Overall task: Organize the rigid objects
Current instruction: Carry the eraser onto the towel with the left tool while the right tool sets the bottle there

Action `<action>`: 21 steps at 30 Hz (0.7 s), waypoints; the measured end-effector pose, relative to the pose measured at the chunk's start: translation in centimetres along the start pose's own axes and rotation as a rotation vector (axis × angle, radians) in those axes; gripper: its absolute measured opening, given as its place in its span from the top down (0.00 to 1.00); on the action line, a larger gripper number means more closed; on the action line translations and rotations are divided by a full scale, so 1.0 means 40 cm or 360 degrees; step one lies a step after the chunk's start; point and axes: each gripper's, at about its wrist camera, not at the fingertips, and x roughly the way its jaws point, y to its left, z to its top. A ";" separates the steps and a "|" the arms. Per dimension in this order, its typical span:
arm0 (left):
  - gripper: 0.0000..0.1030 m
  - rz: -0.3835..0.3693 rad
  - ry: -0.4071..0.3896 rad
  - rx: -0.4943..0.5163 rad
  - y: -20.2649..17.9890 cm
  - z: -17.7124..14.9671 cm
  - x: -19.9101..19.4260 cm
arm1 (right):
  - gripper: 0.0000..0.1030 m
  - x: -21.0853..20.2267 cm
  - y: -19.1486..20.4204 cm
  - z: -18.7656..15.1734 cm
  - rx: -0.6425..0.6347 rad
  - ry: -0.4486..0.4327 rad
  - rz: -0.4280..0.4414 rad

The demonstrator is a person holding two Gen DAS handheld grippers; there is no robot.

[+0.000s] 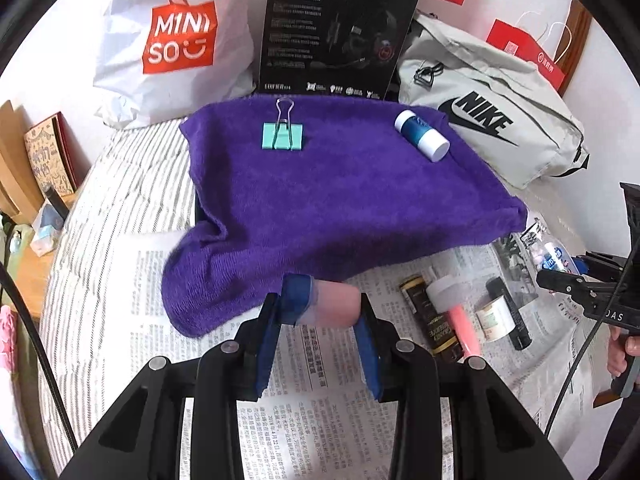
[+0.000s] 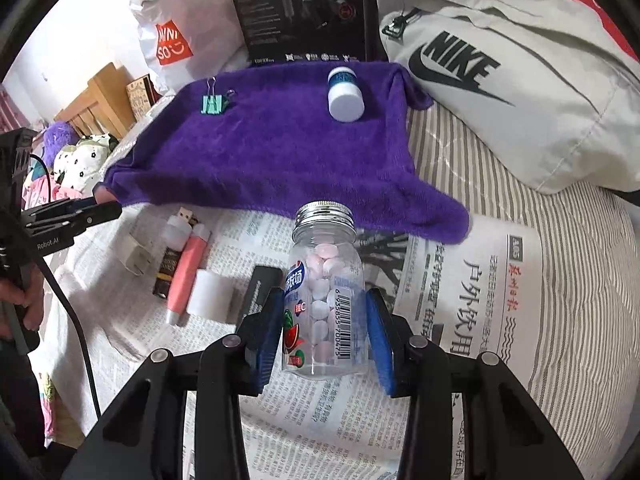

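Observation:
My left gripper is shut on a pink tube with a blue cap, held crosswise just above the newspaper at the purple towel's near edge. My right gripper is shut on a clear candy bottle with a silver screw cap and pink and white tablets inside; both blue pads press its sides. On the towel lie a mint binder clip at the back left and a blue-and-white bottle at the back right.
On the newspaper lie a pink marker, a white roll, a USB stick, a black-and-gold box and a black bar. Behind the towel stand a Miniso bag, a black headset box and a Nike bag.

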 end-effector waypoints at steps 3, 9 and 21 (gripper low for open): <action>0.67 0.0000 -0.0010 0.0003 0.001 0.015 -0.008 | 0.60 -0.005 0.004 0.020 -0.0008 -0.0015 0.0008; 0.67 0.0002 -0.0011 0.0030 0.004 0.057 -0.010 | 0.60 -0.016 0.006 0.070 -0.0002 -0.0057 0.0035; 0.67 0.0051 -0.0015 0.0079 0.023 0.161 0.035 | 0.60 0.038 -0.027 0.227 0.0033 -0.0085 -0.0008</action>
